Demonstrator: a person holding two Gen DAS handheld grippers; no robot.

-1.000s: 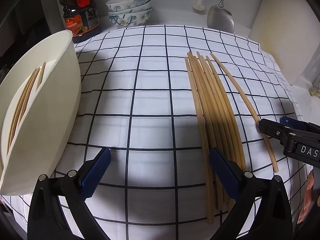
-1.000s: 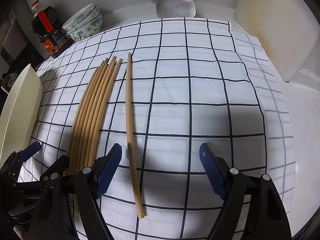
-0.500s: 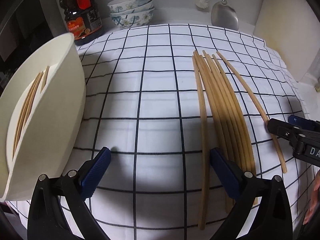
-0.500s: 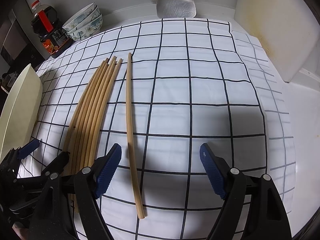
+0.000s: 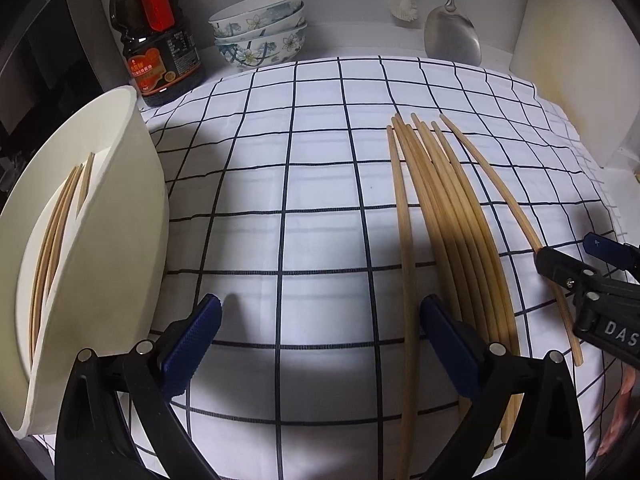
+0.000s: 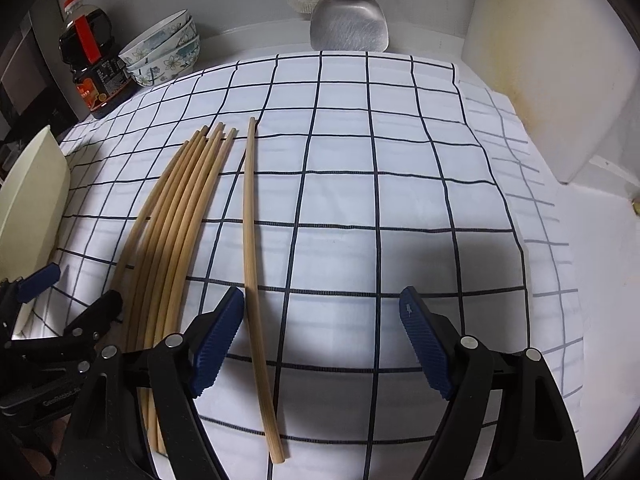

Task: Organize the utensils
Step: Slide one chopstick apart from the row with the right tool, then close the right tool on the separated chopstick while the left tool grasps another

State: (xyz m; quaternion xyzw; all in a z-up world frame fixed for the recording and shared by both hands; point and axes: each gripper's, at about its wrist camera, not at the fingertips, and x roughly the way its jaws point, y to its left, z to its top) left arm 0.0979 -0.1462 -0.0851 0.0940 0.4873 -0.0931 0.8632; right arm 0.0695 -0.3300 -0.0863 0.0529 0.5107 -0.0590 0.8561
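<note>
Wooden chopsticks (image 5: 456, 232) lay bunched right of centre on the checked cloth (image 5: 280, 184); both grippers' jaws stood wide, empty. Risk: left gripper (image 5: 320, 344) w/ one stick between jaws could nudge neighbours, scatter bunch.

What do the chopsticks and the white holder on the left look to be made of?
Chopsticks: likely bamboo or wood, with a matte tan, faintly grained surface. Holder: probably plastic, possibly glazed ceramic; it is smooth, uniformly off-white, with a soft sheen.

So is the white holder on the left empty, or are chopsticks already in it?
Not empty. The left wrist view shows a few chopsticks lying inside the white holder.
</note>
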